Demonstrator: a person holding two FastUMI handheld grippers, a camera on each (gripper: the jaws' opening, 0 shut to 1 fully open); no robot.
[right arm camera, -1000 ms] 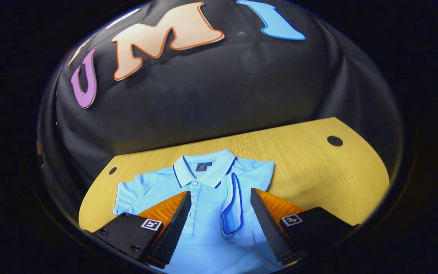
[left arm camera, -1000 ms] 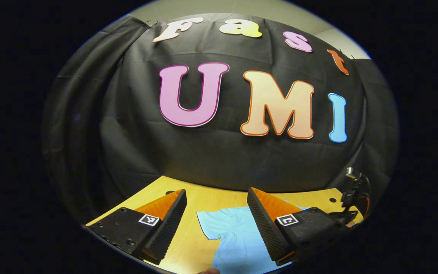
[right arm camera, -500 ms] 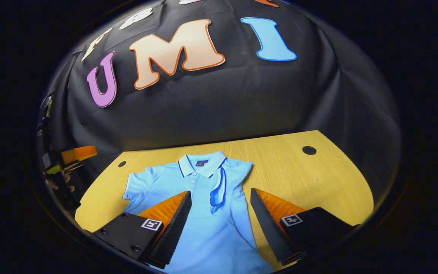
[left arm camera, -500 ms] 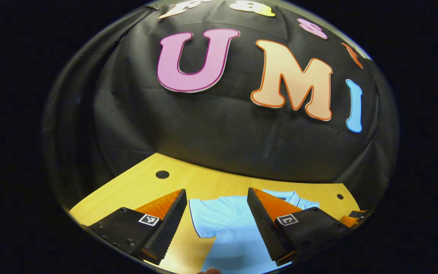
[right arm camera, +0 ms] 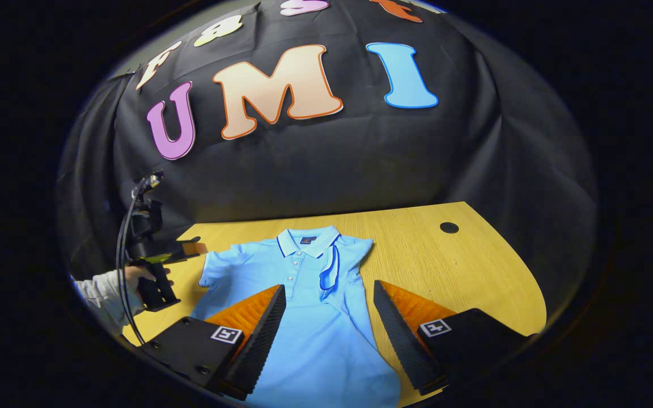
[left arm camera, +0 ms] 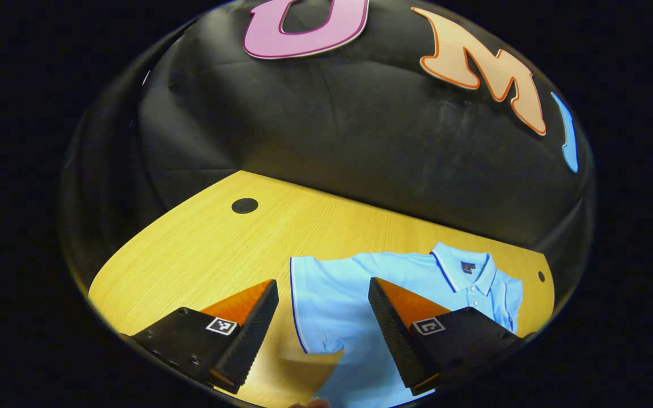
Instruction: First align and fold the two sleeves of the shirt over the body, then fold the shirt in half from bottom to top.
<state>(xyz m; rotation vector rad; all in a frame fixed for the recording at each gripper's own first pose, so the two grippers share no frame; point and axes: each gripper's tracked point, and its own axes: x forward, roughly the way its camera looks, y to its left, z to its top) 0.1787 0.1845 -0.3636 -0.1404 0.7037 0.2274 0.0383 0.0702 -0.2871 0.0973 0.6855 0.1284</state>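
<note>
One sleeve (right arm camera: 332,266) of the blue shirt (right arm camera: 309,317) is already folded onto the body, and the shirt lies flat on the yellow table (right arm camera: 462,266). The other sleeve (left arm camera: 318,306) sticks out flat, so I think the sleeve step is half done. The left gripper (left arm camera: 322,323) is spread wide with nothing in it, and that sleeve sits at 12 o'clock between its fingers. The right gripper (right arm camera: 329,331) is spread wide too, above the shirt's body. Next, the left gripper likely needs to go down, pinch the sleeve's edge and bring it over toward 3 o'clock.

The left tongs (left arm camera: 323,323) are dipping toward the shirt's unfolded sleeve (left arm camera: 326,300), while the right tongs (right arm camera: 329,328) are backing away from the folded sleeve (right arm camera: 331,269) toward the shirt's hem.
</note>
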